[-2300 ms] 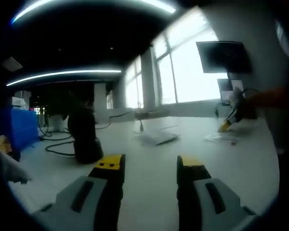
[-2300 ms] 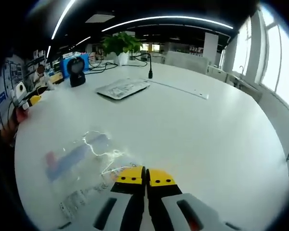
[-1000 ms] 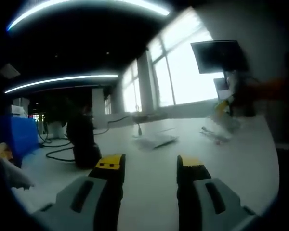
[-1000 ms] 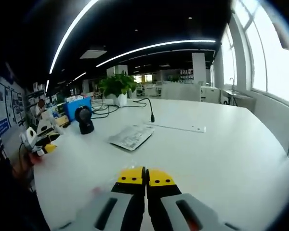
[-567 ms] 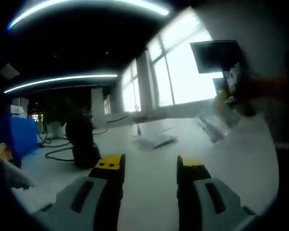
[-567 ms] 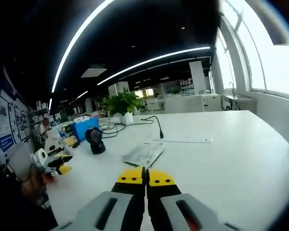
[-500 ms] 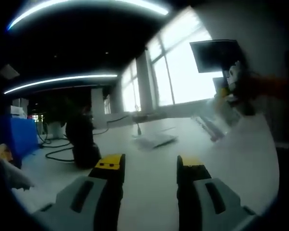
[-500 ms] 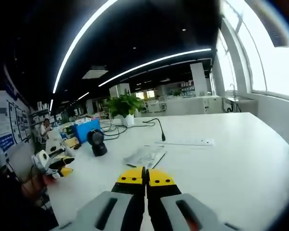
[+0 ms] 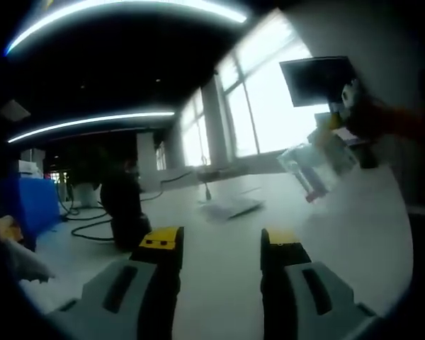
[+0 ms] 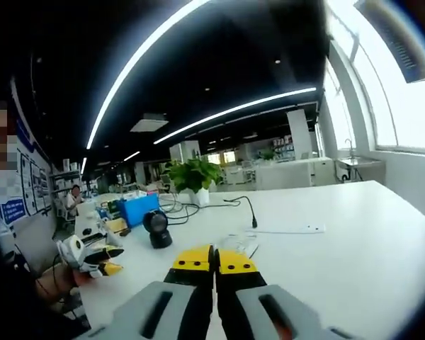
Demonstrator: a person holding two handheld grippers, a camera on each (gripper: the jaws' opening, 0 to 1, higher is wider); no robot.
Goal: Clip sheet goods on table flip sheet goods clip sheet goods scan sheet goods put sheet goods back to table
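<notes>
A clear plastic packet of sheet goods (image 9: 317,167) hangs in the air above the white table (image 9: 219,219), at the right of the left gripper view. My right gripper (image 9: 331,122) holds it by its top edge there. In the right gripper view my right gripper (image 10: 214,259) has its yellow-tipped jaws pressed together, and the packet is hidden below them. My left gripper (image 9: 219,242) is open with nothing between its jaws, low over the table. It also shows as the left gripper (image 10: 92,256) at the left, held by a hand.
A black scanner (image 9: 124,207) on a stand, also the scanner (image 10: 156,229), stands on the table with cables beside it. Another flat packet (image 9: 228,205) lies mid-table. A blue box (image 10: 138,210), a potted plant (image 10: 194,177) and a wall monitor (image 9: 319,82) are farther off.
My right gripper has lifted the clear packet off the table and raised it; its view tilted up from the tabletop. My left gripper stayed open and nearly still.
</notes>
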